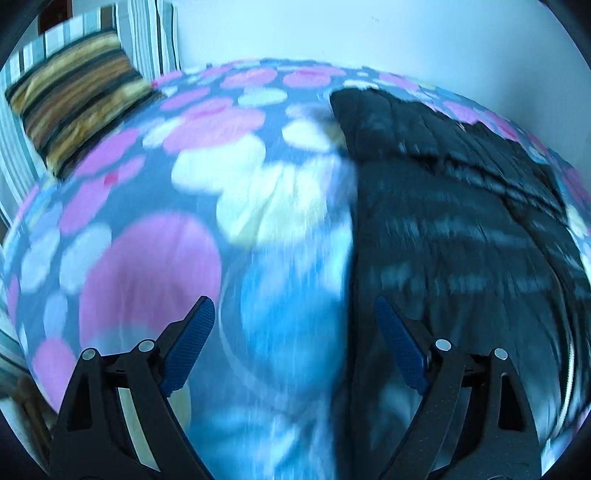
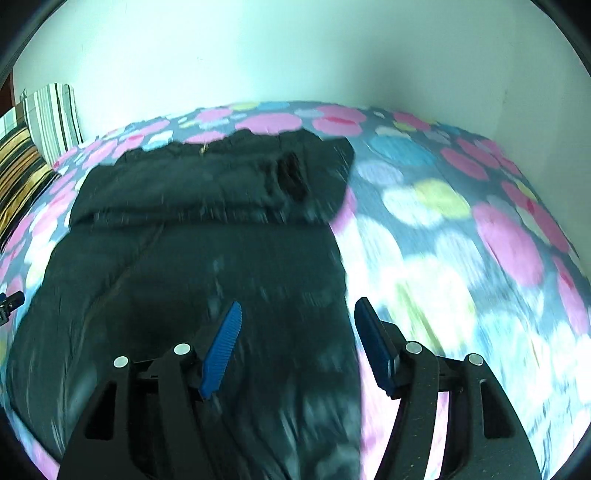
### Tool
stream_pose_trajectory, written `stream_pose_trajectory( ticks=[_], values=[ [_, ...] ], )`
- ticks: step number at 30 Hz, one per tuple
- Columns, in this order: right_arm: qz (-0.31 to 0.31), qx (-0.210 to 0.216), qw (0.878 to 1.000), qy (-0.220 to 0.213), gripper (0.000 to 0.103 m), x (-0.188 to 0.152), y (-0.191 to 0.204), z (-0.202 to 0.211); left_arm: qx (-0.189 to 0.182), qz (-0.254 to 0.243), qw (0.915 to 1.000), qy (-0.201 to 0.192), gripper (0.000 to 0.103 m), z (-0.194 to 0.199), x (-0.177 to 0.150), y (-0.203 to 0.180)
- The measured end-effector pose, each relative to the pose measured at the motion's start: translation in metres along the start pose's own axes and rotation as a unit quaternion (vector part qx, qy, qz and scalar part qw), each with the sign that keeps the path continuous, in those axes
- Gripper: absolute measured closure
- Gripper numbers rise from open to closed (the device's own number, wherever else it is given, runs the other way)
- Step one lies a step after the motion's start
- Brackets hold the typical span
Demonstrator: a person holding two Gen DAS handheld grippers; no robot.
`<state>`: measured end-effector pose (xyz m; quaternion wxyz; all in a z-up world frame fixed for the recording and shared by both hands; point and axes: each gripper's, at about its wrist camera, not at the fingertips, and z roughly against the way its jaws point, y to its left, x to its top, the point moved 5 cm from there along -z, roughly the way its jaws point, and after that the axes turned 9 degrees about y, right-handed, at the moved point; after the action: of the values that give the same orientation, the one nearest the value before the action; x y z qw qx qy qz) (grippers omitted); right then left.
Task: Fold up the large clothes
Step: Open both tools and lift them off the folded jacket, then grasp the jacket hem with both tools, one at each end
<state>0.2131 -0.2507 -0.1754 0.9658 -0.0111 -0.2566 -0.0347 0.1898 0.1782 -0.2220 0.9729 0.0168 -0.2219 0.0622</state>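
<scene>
Looking for writing, I find no brand, label or letters that can be read in either view; both pictures are blurred.

The left gripper (image 1: 293,314), black with blue ribbed pads, has its jaws spread wide and nothing is between them. Under it lies a bedspread of grey cloth with pink, white and pale blue round spots (image 1: 147,229). The large black garment of thin dark cloth (image 1: 443,229) lies flat on this bedspread, ahead of the claw and to its right side; its straight edge runs just by the right finger. Far ahead and to the left of the claw a cushion with brown, yellow and black stripes (image 1: 77,96) leans beside a cloth with grey and white stripes (image 1: 147,33). Behind the bed stands a plain pale wall (image 1: 406,37).

The right gripper (image 2: 297,314) also holds nothing, and its jaws stand moderately apart. Here the garment spreads ahead of the claw and to its left, with a folded part on its far end. The garment's right edge runs between the two fingers. To the right of the claw only the spotted bedspread shows.
</scene>
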Motion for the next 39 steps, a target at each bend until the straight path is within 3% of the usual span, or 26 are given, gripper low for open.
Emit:
stream_pose_trajectory(
  ticks=[7, 12, 16, 22, 24, 27, 33, 39],
  values=[
    [-0.020, 0.032, 0.999, 0.033, 0.040, -0.062, -0.018, 0.013, -0.057, -0.019, 0.9981, 0.014, 0.014, 0.017, -0.046, -0.004],
    [-0.032, 0.055, 0.997, 0.049, 0.040, -0.093, -0.023, 0.013, -0.082, -0.049, 0.9952, 0.023, 0.014, 0.017, -0.058, -0.021],
    [-0.048, 0.076, 0.994, 0.059, 0.040, -0.107, -0.024, 0.011, -0.112, -0.046, 0.9920, 0.037, 0.016, 0.011, -0.065, -0.027],
    [-0.040, 0.094, 0.993, 0.062, 0.042, -0.117, -0.020, 0.013, -0.150, -0.046, 0.9869, 0.036, 0.035, 0.009, -0.071, -0.032],
    [-0.036, 0.107, 0.991, 0.065, 0.058, -0.119, -0.017, 0.013, -0.152, -0.053, 0.9863, 0.033, 0.045, 0.010, -0.072, -0.035],
    [-0.028, 0.112, 0.991, 0.065, 0.072, -0.121, -0.012, 0.014, -0.161, -0.065, 0.9843, 0.030, 0.063, 0.013, -0.073, -0.043],
    [-0.036, 0.121, 0.990, 0.058, 0.089, -0.121, -0.013, 0.018, -0.168, -0.071, 0.9830, 0.022, 0.087, 0.019, -0.072, -0.045],
    [-0.056, 0.148, 0.986, 0.044, 0.093, -0.114, -0.018, 0.031, -0.213, -0.028, 0.9766, 0.006, 0.094, 0.040, -0.056, -0.035]
  ],
)
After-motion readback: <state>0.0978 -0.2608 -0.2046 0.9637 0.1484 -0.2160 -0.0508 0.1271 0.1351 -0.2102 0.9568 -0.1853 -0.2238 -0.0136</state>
